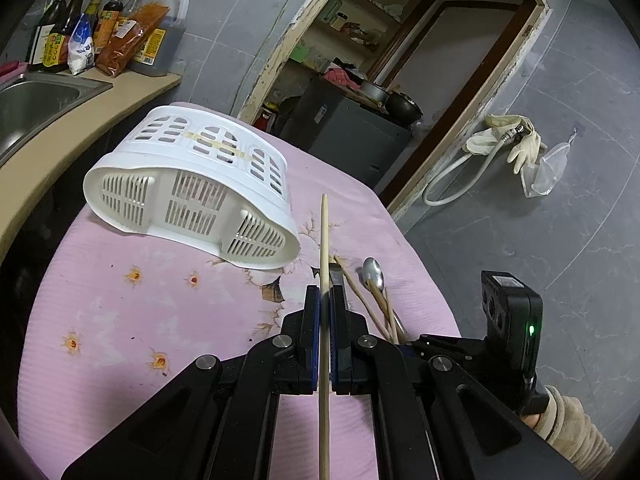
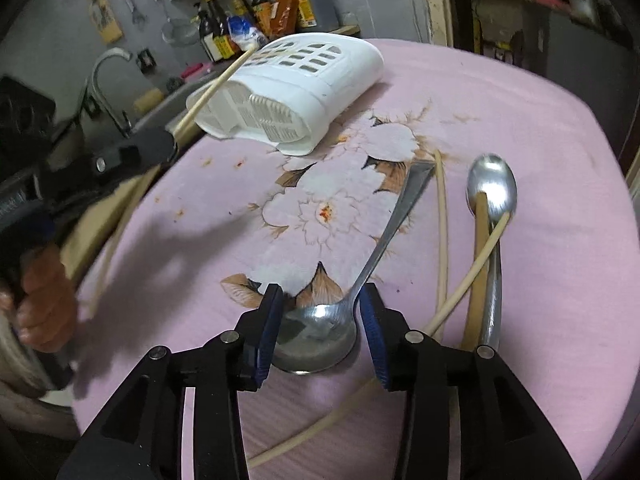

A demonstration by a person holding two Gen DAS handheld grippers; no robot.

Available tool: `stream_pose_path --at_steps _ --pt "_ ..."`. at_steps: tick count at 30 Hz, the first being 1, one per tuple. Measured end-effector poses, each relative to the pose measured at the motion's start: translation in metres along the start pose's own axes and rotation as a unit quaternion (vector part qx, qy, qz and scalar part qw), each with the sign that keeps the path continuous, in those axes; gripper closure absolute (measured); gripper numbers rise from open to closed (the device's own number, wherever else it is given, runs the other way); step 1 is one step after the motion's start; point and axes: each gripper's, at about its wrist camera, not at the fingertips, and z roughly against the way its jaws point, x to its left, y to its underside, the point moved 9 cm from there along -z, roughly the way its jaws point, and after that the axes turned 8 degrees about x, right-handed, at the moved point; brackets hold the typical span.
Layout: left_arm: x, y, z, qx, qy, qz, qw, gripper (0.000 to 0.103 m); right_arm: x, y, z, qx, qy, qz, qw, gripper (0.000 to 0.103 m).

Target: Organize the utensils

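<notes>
A white slotted utensil holder [image 1: 192, 196] lies on its side on the pink flowered cloth, its open mouth toward me; it also shows in the right wrist view [image 2: 292, 92]. My left gripper [image 1: 325, 292] is shut on a wooden chopstick [image 1: 324, 248] that points at the holder's right edge; the same gripper [image 2: 168, 140] and chopstick [image 2: 216, 84] show at the left of the right wrist view. My right gripper [image 2: 320, 300] is open around the bowl of a steel spoon [image 2: 320, 336] lying on the cloth. A second spoon [image 2: 492, 192] and loose chopsticks [image 2: 441, 232] lie to its right.
A sink [image 1: 28, 104] and a counter with several sauce bottles [image 1: 96, 20] stand at the far left. A doorway [image 1: 380, 60] with a dark cabinet is behind the table. The cloth-covered table's edge [image 1: 420, 248] drops off to a tiled floor on the right.
</notes>
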Motion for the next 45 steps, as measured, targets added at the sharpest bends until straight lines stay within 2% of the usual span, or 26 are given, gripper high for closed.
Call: stream_pose_path --at_steps 3,6,12,14,16,22,27,31,35,38,43,44,45 --pt "0.002 0.0 0.001 -0.002 0.0 0.001 1.0 0.101 0.006 0.006 0.0 0.008 -0.002 0.014 1.0 0.054" --pt "0.004 0.001 -0.001 0.0 0.004 0.009 1.0 0.101 0.01 0.014 0.004 0.007 -0.01 0.018 1.0 0.053" --pt "0.004 0.003 -0.002 0.004 0.003 0.008 1.0 0.101 0.016 0.022 0.003 -0.018 0.031 0.041 0.999 0.053" --pt "0.003 0.004 -0.003 0.003 0.002 0.007 1.0 0.101 0.017 0.022 0.002 -0.024 0.042 0.043 0.998 0.054" --pt "0.003 0.004 -0.003 0.002 0.003 0.007 1.0 0.101 0.014 0.022 0.003 -0.026 0.043 0.036 0.998 0.061" --pt "0.003 0.004 -0.003 0.002 0.003 0.009 1.0 0.101 0.015 0.024 0.007 -0.025 0.036 0.039 0.998 0.061" --pt "0.004 0.004 -0.003 0.002 0.006 0.01 0.9999 0.101 0.028 0.043 0.017 -0.021 0.023 0.08 0.996 0.062" --pt "0.004 0.006 -0.003 0.004 0.004 0.009 0.9999 0.101 0.034 0.057 0.023 -0.025 0.031 0.097 0.994 0.062" --pt "0.002 0.008 -0.004 0.008 0.001 0.005 1.0 0.101 0.032 0.061 0.024 -0.015 0.017 0.083 0.996 0.06" --pt "0.002 0.01 -0.003 0.008 0.0 0.003 1.0 0.101 0.03 0.056 0.024 -0.005 -0.009 0.066 0.998 0.052" --pt "0.001 0.01 -0.004 0.006 0.004 0.006 0.9999 0.101 0.016 0.043 0.024 -0.008 -0.027 0.008 1.0 0.052" --pt "0.001 0.01 -0.004 0.006 0.007 0.008 0.9999 0.101 0.007 0.039 0.021 -0.003 -0.01 -0.014 1.0 0.054" --pt "0.001 0.01 -0.004 0.006 0.008 0.009 0.9999 0.101 0.003 0.036 0.02 -0.003 -0.002 -0.023 1.0 0.064"
